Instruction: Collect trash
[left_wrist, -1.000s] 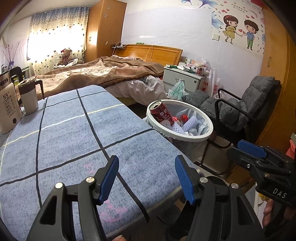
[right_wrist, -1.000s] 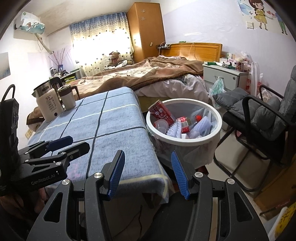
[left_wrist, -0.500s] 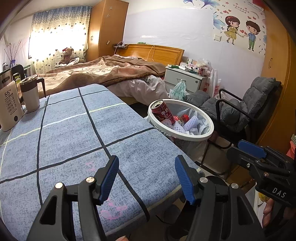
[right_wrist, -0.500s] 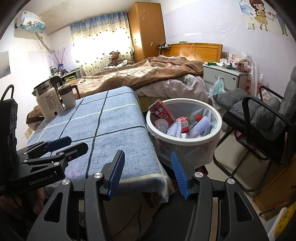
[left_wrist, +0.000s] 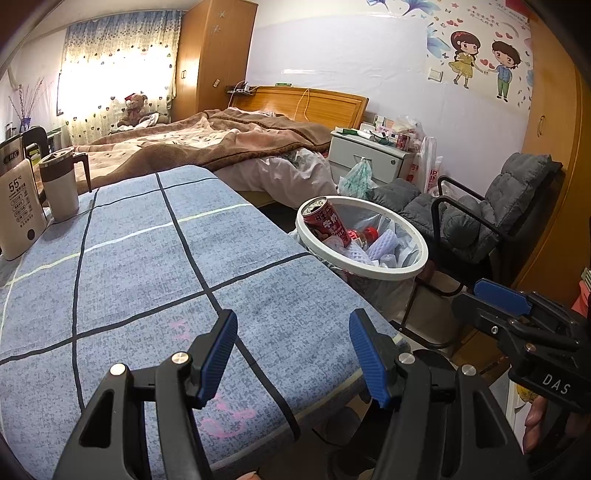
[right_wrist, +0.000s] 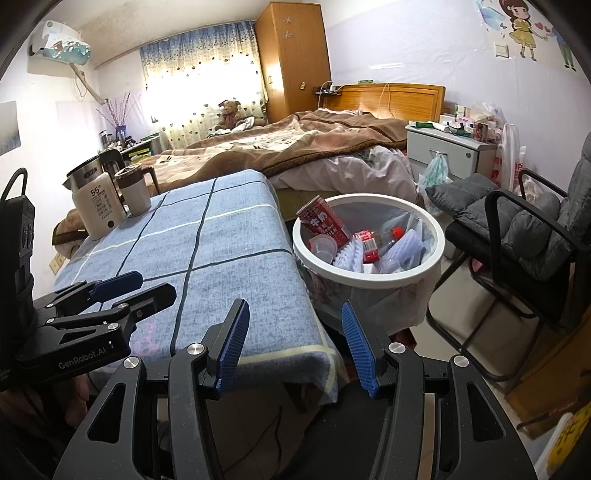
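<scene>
1. A round white bin (right_wrist: 369, 284) stands on the floor just beside the table (right_wrist: 229, 243); it has a thin clear plastic bag inside it and the bag hangs over the side.
2. The bin is full of trash; a red drink can (right_wrist: 324, 222) leans on the rim at the left, tilted with its silver top up; a small clear cup (right_wrist: 322, 246) lies under it; a plastic bottle with a red cap (right_wrist: 391, 236) lies in the middle; a white bumpy foam net (right_wrist: 349, 257) lies next to them.
3. From the left camera the same red can (left_wrist: 326, 221) sticks up over the bin's white ring (left_wrist: 402, 275).
4. The table has a soft blue cloth with dark lines and pale lines that make big squares; it looks flat and a bit fuzzy.
5. A white kettle (right_wrist: 99, 206) and a cup with a lid (right_wrist: 134, 192) stand at the far corner of the table, close together.
6. The left gripper (left_wrist: 290, 356) has its blue ribbed fingers apart with nothing between them; it hangs over the near end of the table.
7. The right gripper (right_wrist: 293, 349) also has its fingers apart and holds nothing; it hangs near the table's corner, with the bin ahead of it.
</scene>
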